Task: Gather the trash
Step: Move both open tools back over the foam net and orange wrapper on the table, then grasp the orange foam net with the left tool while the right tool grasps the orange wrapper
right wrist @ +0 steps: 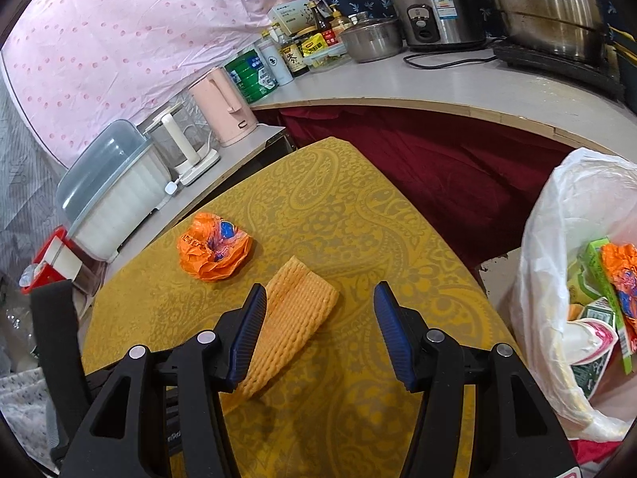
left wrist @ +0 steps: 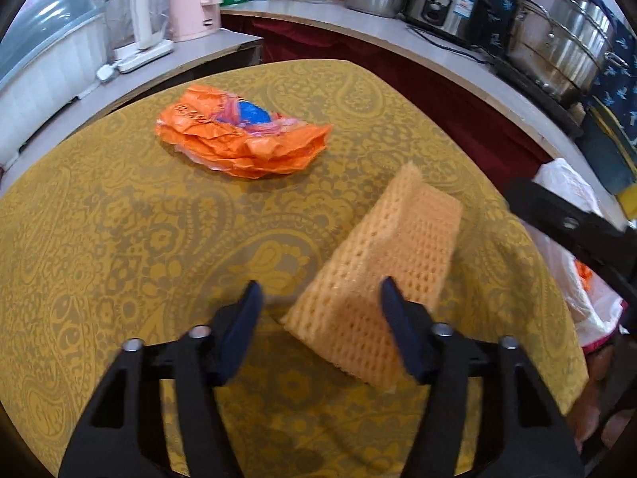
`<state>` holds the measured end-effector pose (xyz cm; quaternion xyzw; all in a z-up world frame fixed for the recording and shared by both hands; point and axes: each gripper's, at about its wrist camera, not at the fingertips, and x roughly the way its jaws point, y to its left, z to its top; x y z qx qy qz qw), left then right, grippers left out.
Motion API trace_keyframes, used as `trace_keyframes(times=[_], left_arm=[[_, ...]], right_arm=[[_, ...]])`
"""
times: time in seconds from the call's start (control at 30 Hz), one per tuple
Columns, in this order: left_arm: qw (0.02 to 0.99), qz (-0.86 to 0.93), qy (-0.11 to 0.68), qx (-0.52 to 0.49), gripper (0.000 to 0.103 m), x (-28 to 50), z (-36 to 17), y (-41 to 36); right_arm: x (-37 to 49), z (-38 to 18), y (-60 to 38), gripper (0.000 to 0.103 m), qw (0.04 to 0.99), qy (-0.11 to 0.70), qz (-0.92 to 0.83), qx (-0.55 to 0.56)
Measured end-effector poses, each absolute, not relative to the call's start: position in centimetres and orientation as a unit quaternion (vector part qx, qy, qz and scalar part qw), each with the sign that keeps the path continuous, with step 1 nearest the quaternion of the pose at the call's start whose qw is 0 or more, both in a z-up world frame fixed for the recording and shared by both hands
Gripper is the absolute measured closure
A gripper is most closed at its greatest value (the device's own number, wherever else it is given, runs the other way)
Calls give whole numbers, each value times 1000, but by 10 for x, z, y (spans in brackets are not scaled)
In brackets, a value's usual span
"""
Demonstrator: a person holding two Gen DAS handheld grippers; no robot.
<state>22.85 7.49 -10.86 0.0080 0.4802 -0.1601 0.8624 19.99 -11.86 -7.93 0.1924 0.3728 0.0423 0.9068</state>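
A yellow-orange foam net sleeve (left wrist: 382, 263) lies on the yellow patterned table (left wrist: 119, 219), just ahead of my open left gripper (left wrist: 320, 298), partly behind its right finger. It also shows in the right wrist view (right wrist: 294, 310), by the left finger of my open, empty right gripper (right wrist: 318, 306). A crumpled orange plastic wrapper (left wrist: 243, 139) with a blue patch lies farther back on the table; it also shows in the right wrist view (right wrist: 213, 247). A white trash bag (right wrist: 573, 263) with cartons and wrappers inside hangs open at the table's right.
A counter (right wrist: 438, 79) curves behind the table with a rice cooker (right wrist: 434, 12), steel pots, bottles and a pink kettle (right wrist: 223, 107). A white lidded container (right wrist: 115, 191) stands at the left. Dark red cloth (right wrist: 438, 167) hangs below the counter.
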Motion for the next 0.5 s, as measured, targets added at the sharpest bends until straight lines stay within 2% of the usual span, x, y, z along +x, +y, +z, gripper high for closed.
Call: trace_keyframes(times=[0.03,0.07,0.1,0.17,0.5], left_arm=[[861,-163,481,7,64,227,-107,75],[863,-161,479,9,77,225,-105,77],[864,-162,477,11,84,223,-103,80],[863,-162,478,1,90,220,-99,90],[878,-105,465,-49,92,197,-70,175]], right_arm=[[203,-80,-114,48,906,375,46,190],[204,-80,-112,48,906,375,48,189],[206,-80,-109,48,906,375,51,187],[210,-78,-101,48,907,375,59,183],[231,-72,-47,48,906,376,101,164]])
